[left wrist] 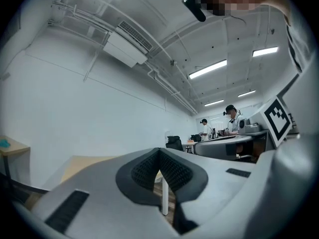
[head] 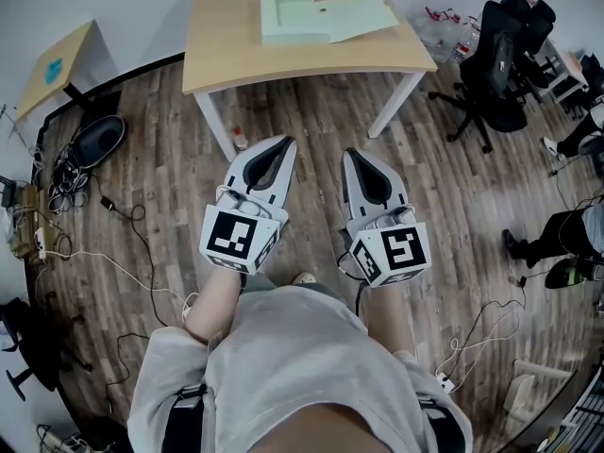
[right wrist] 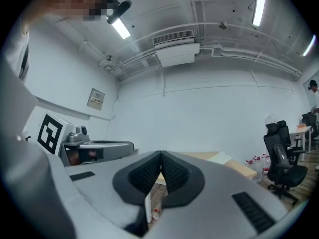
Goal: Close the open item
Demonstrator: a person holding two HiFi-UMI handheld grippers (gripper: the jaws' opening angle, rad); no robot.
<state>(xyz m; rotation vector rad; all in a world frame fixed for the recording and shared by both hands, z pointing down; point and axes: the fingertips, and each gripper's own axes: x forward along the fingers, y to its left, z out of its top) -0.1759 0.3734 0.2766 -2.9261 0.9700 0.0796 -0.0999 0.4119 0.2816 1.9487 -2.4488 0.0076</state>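
A flat pale green box (head: 321, 17) lies open on the wooden table (head: 226, 36), its lid flap folded out to the right. Both grippers are held level over the floor, short of the table's front edge and pointing toward it. My left gripper (head: 286, 142) is shut with nothing between its pads (left wrist: 149, 169). My right gripper (head: 351, 154) is also shut and empty. In the right gripper view the table top (right wrist: 199, 156) and a corner of the green box (right wrist: 220, 158) show just past the tips of the right gripper (right wrist: 161, 154).
A small bottle (head: 240, 138) stands on the floor by the table's white front leg (head: 217, 125). Black office chairs (head: 500, 64) are at the right, a small side table (head: 57, 64) at the left. Cables (head: 113, 253) trail across the wooden floor. Seated people are at the far right (head: 566, 243).
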